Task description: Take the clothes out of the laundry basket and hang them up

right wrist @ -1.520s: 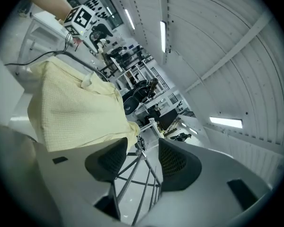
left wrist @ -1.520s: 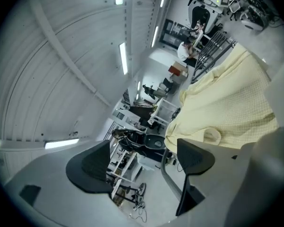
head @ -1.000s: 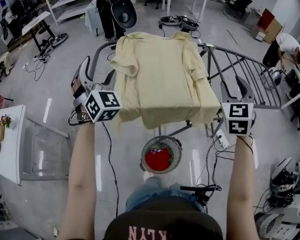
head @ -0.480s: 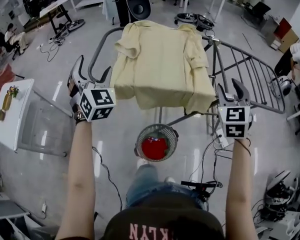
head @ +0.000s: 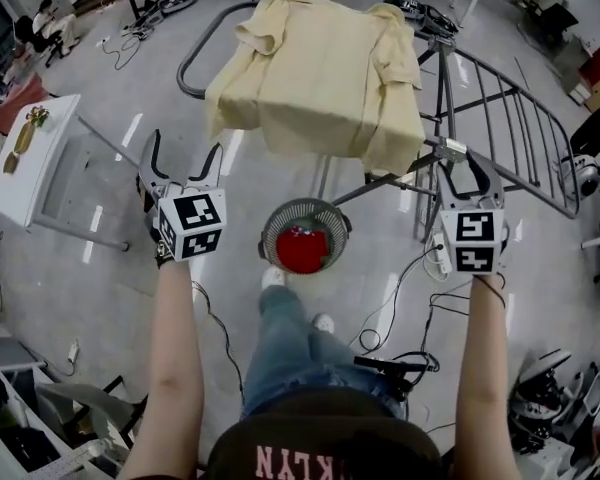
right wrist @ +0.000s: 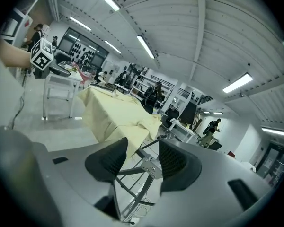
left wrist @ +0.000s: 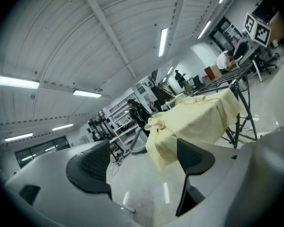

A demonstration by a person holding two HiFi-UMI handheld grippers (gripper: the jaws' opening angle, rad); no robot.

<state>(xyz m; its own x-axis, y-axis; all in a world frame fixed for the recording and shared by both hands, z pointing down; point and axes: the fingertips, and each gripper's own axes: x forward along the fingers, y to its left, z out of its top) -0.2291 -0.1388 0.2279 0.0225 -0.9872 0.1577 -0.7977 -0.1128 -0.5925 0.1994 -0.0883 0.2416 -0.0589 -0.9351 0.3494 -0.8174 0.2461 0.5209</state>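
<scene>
A pale yellow shirt [head: 320,68] lies draped over the near end of a grey metal drying rack [head: 510,108]. Below it on the floor stands a round grey laundry basket [head: 276,222] holding a red garment [head: 302,250]. My left gripper [head: 185,150] hangs left of the basket, jaws wide apart and empty; in its own view [left wrist: 142,160] the shirt [left wrist: 199,122] shows beyond the pads. My right gripper [head: 467,168] sits by the rack's near right corner, jaws partly apart with nothing between them [right wrist: 141,162]. A rack joint [right wrist: 149,167] and the shirt [right wrist: 116,115] lie behind.
A white table [head: 25,158] stands at the left with small objects on it. Cables [head: 405,298] trail over the floor by the person's legs [head: 280,338]. Equipment lies at the lower right [head: 550,408]. Other people and shelving are far back.
Both grippers have pulled back and down from the shirt's lower edge, which stays draped on the rack. The head has tilted down, so the basket sits higher in view.
</scene>
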